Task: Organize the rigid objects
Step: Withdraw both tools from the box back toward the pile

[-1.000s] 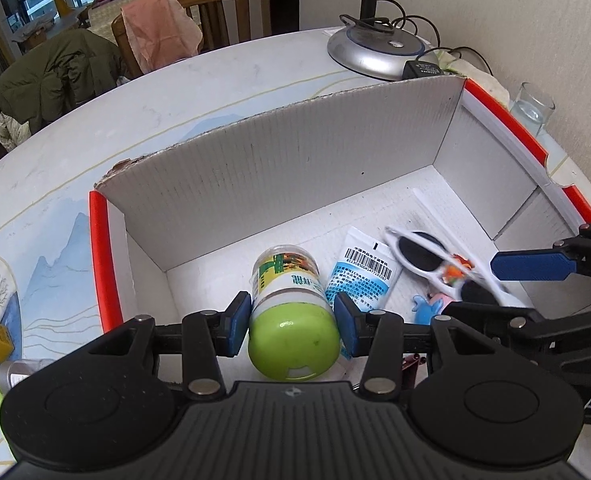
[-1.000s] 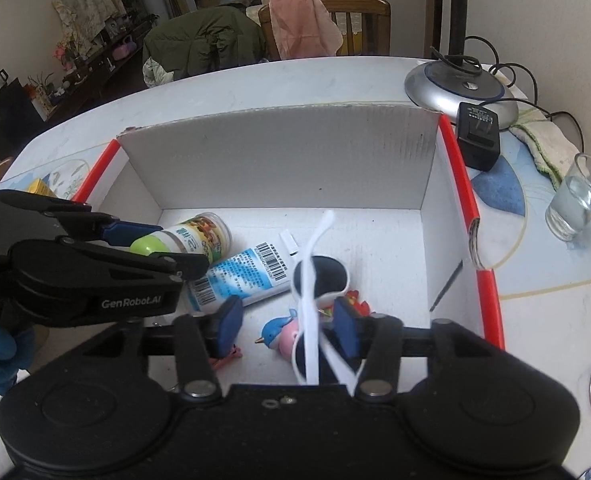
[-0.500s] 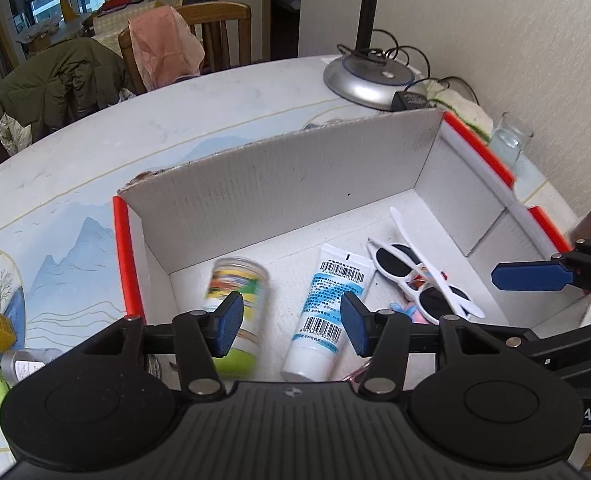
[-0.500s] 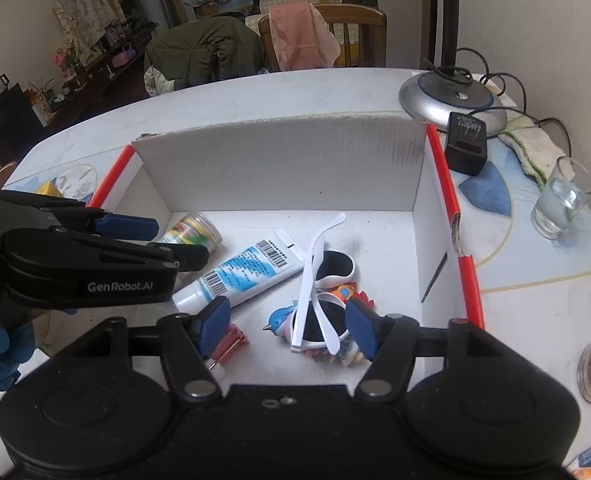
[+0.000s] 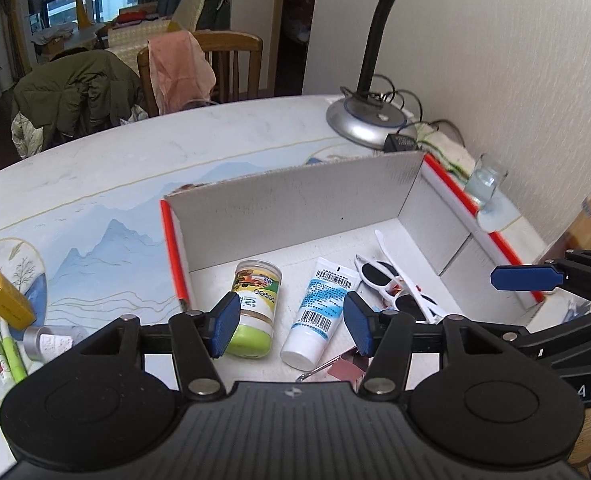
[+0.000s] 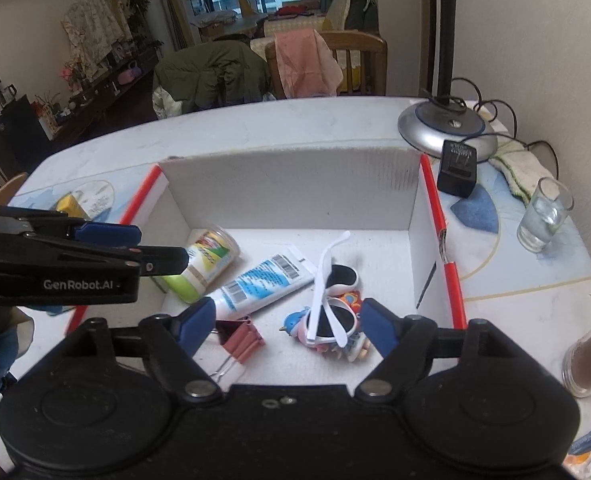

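Bottle [image 5: 253, 312] under open left claw [image 5: 291, 326]

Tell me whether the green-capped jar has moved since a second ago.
Yes. The green-capped jar, then between the left claw pads, now lies free on the white cardboard box floor, nearer the back wall.

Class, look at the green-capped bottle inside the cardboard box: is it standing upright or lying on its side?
Lying on its side. The green-capped bottle rests lengthwise on the floor of the cardboard box, cap toward the camera, beside the white tube.
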`<state>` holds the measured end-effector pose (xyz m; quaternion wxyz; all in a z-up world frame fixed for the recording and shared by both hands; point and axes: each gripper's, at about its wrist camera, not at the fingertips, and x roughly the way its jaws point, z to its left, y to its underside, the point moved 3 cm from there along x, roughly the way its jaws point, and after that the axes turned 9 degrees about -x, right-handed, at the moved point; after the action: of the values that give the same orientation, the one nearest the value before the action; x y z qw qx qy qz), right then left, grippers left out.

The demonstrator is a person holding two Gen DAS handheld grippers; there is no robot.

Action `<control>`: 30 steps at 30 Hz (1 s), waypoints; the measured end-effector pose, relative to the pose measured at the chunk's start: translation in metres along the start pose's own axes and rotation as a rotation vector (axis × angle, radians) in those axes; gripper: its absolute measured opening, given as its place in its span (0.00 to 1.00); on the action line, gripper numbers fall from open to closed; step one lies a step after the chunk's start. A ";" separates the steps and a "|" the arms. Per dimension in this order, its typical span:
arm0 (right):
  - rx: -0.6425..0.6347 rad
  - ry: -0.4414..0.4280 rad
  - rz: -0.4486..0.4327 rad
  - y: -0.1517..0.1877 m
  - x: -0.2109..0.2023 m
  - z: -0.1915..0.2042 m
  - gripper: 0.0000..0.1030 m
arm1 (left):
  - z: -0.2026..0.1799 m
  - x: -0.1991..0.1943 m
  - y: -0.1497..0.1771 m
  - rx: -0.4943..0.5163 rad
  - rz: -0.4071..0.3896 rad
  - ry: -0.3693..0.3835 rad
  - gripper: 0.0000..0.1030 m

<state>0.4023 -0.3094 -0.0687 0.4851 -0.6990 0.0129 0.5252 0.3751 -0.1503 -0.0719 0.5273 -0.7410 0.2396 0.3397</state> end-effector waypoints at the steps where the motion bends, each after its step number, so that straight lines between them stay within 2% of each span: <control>1: -0.002 0.001 -0.007 -0.001 -0.003 0.002 0.79 | 0.002 -0.005 0.001 -0.004 -0.008 0.003 0.55; 2: -0.003 -0.001 -0.015 -0.001 -0.007 0.003 0.81 | 0.004 -0.010 0.001 -0.006 -0.017 0.007 0.55; 5: 0.002 -0.006 -0.037 -0.004 -0.016 0.008 0.85 | 0.009 -0.026 0.004 -0.013 -0.046 0.022 0.66; 9: 0.012 -0.016 -0.069 -0.007 -0.027 0.017 0.91 | 0.020 -0.046 0.009 -0.026 -0.075 0.040 0.67; 12: 0.025 -0.020 -0.087 -0.008 -0.033 0.026 0.94 | 0.031 -0.059 0.014 -0.038 -0.090 0.042 0.74; 18: 0.036 -0.020 -0.118 -0.009 -0.043 0.050 0.97 | 0.059 -0.076 0.022 -0.065 -0.091 0.046 0.81; 26: 0.047 -0.039 -0.129 -0.008 -0.044 0.092 0.97 | 0.103 -0.098 0.028 -0.091 -0.105 0.061 0.83; 30: 0.048 -0.056 -0.122 -0.010 -0.040 0.119 0.97 | 0.124 -0.108 0.031 -0.091 -0.117 0.069 0.97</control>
<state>0.3036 -0.2417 -0.0298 0.5330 -0.6718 -0.0305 0.5135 0.2512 -0.0441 -0.0356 0.5036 -0.7881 0.1984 0.2932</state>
